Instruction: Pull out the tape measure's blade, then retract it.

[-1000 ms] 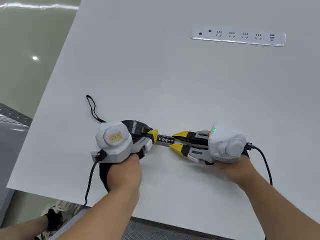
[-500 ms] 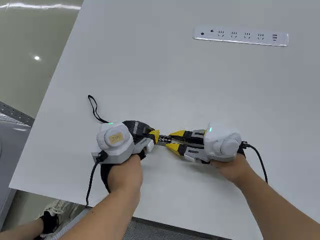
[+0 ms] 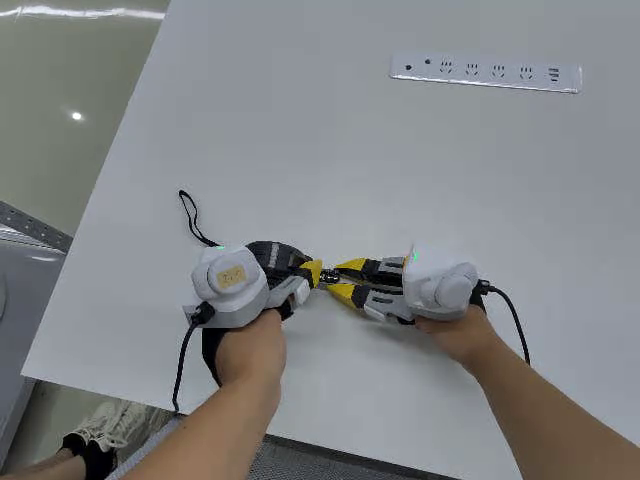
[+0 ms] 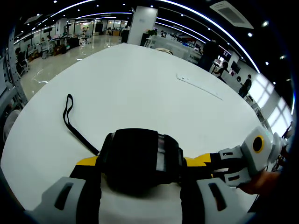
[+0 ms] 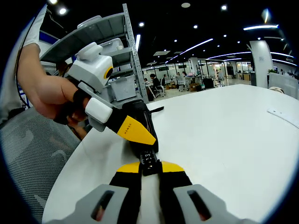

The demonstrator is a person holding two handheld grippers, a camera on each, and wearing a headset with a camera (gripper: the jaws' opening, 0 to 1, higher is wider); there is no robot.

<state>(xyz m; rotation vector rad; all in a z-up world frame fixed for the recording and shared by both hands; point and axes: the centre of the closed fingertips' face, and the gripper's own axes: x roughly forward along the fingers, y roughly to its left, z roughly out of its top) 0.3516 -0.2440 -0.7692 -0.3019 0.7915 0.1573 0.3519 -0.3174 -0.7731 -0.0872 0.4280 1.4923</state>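
Observation:
A black tape measure point(image 4: 138, 151) sits between the jaws of my left gripper point(image 3: 292, 272), which is shut on its case just above the white table point(image 3: 330, 150). Its black wrist strap point(image 3: 190, 215) trails on the table to the left. A very short piece of blade point(image 5: 148, 159) sticks out of the case toward the right. My right gripper point(image 5: 149, 168) is shut on the blade's end, with its yellow tips close to the left gripper's yellow fingertip point(image 3: 309, 270). In the right gripper view the case point(image 5: 140, 119) lies just beyond the pinched blade.
A white power strip point(image 3: 485, 73) lies flat at the far right of the table. The table's left edge point(image 3: 110, 170) runs diagonally, with grey floor beyond it. Cables hang from both grippers toward the near table edge.
My right gripper has moved left toward the tape measure, and the exposed blade between the two grippers has become shorter. The left gripper has stayed put on the case.

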